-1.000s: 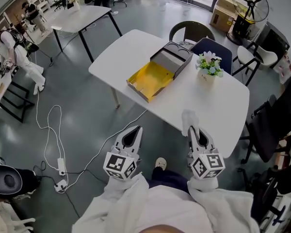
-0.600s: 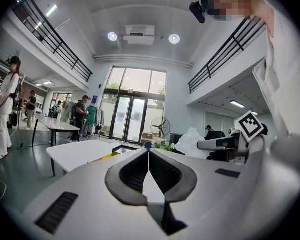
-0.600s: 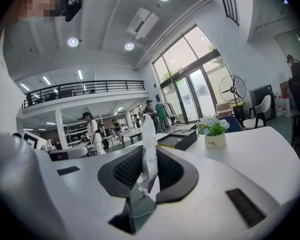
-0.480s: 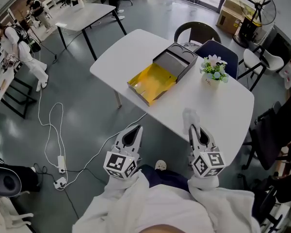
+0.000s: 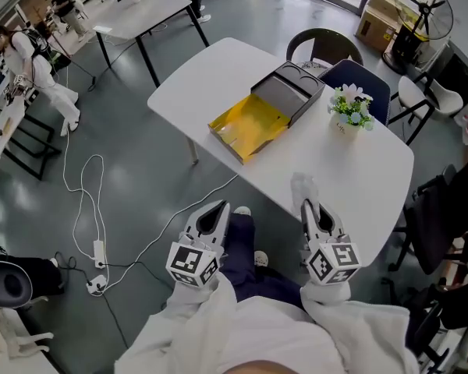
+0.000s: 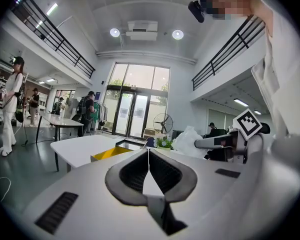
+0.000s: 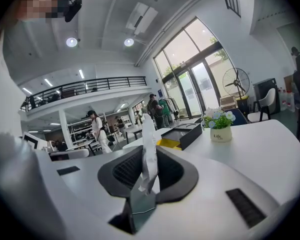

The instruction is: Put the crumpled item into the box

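The crumpled white item (image 5: 303, 187) sticks up from my right gripper (image 5: 308, 206), which is shut on it over the near edge of the white table (image 5: 218, 76). In the right gripper view the crumpled item (image 7: 149, 139) stands pinched between the dark pads. The box (image 5: 249, 125), yellow inside with a dark grey lid (image 5: 290, 92) folded back, lies open on the table's middle, well ahead of both grippers. My left gripper (image 5: 215, 209) hangs over the floor short of the table; its jaws meet with nothing between them (image 6: 149, 156). The box (image 7: 182, 134) shows ahead in the right gripper view.
A small pot of flowers (image 5: 349, 112) stands right of the box. Chairs (image 5: 351, 76) sit behind the table, dark chairs (image 5: 444, 209) at the right. A white cable (image 5: 90, 209) trails over the floor at the left. A second table (image 5: 140, 10) and people stand at the back left.
The table has drifted slightly right and up in the head view, and a dark trouser leg with a shoe now shows between the grippers. Both grippers keep their pose; the crumpled item stays held.
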Demonstrator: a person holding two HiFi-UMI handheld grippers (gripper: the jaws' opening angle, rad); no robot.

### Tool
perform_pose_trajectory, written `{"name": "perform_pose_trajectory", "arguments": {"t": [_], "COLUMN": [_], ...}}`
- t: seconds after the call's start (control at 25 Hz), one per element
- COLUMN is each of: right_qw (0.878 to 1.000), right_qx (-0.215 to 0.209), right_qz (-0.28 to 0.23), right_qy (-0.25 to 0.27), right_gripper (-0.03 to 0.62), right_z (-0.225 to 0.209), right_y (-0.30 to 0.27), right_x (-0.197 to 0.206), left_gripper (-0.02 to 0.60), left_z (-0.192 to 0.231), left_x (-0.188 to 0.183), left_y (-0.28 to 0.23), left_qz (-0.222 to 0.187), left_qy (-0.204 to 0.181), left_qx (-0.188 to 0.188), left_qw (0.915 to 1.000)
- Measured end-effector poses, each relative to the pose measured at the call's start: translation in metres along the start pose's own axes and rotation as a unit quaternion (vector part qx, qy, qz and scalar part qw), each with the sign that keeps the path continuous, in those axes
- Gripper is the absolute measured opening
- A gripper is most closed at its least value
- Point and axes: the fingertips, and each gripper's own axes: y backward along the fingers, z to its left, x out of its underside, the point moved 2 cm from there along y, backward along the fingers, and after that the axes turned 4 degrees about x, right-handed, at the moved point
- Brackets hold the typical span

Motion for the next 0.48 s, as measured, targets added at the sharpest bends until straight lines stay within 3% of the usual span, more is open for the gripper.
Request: {"name": "perform_pose_trajectory", "arguments": {"t": [0.48], "right_qw": [1.0], "right_qx": [0.007], "right_qz": [-0.002], "right_qy": [-0.008], "right_gripper": [0.081], "right_z": [-0.016], "right_y": [-0.048], "right_x": [-0.02], "left_gripper": [0.018], "left_z": [0.029], "left_x": [-0.012], "left_y": [-0.046], "left_qz": [0.0], "left_qy": [0.002], "left_qx": [0.007], "left_qw": [1.0]}}
